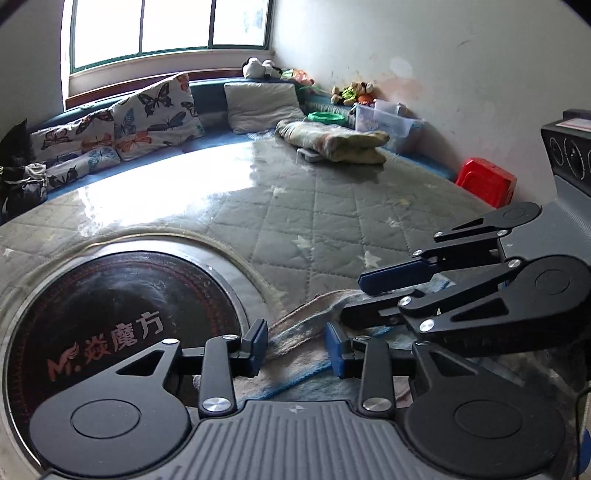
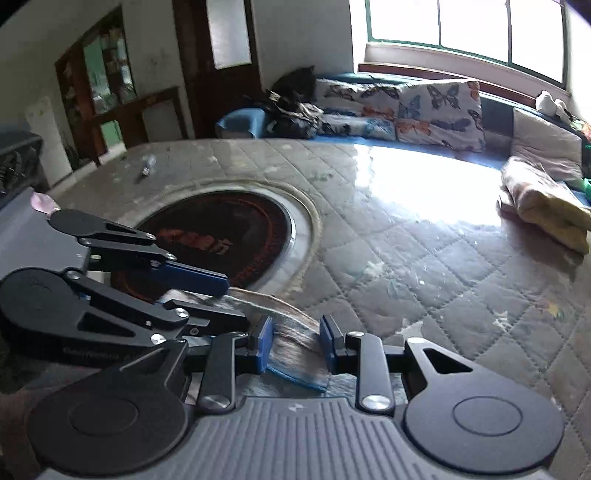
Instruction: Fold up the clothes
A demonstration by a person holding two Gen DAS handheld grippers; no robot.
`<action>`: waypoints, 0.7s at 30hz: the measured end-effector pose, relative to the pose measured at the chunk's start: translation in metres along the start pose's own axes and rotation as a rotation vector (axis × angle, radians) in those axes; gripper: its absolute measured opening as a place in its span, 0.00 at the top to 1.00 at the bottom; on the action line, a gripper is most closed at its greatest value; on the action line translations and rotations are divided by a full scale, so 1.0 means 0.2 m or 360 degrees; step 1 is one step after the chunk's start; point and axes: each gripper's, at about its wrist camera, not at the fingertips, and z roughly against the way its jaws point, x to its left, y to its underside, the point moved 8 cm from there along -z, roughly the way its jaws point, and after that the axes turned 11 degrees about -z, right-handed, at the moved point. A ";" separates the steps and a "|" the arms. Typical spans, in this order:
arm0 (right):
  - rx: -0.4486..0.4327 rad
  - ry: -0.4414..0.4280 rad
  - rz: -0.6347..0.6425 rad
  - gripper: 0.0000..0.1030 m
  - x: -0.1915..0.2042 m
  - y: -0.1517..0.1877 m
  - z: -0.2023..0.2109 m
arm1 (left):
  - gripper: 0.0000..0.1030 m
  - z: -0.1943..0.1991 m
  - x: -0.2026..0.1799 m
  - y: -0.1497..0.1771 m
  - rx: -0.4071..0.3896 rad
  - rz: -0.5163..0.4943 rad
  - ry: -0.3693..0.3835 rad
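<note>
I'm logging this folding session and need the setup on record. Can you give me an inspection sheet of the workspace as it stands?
Surface: quilted grey table cover under glossy clear film, with a round dark cooktop set into it.
Job's things: striped cloth bunched at the near edge; folded blanket at the far side.
Clutter: small object on the far part of the cover, too blurred to identify.
Grippers: left gripper and right gripper both straddle the cloth; pad contact unclear.
Cables: nothing seen.
Surroundings: butterfly cushions, window, red stool, wooden door.
</note>
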 end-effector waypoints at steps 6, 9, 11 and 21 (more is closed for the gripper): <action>-0.0015 -0.0007 -0.0021 0.72 -0.01 0.01 0.06 | 0.63 0.01 0.01 0.00 -0.0007 0.0015 0.0002; -0.0020 -0.0016 0.0024 0.72 0.01 0.03 0.15 | 0.63 0.08 -0.03 0.01 -0.0037 -0.0027 0.0015; -0.0003 -0.0028 0.0062 0.71 0.04 0.07 0.21 | 0.63 0.14 -0.08 0.02 -0.0062 -0.0066 0.0042; 0.0087 -0.0048 0.0169 0.71 0.15 0.38 0.46 | 0.63 0.41 -0.38 0.19 -0.0111 -0.0283 0.0203</action>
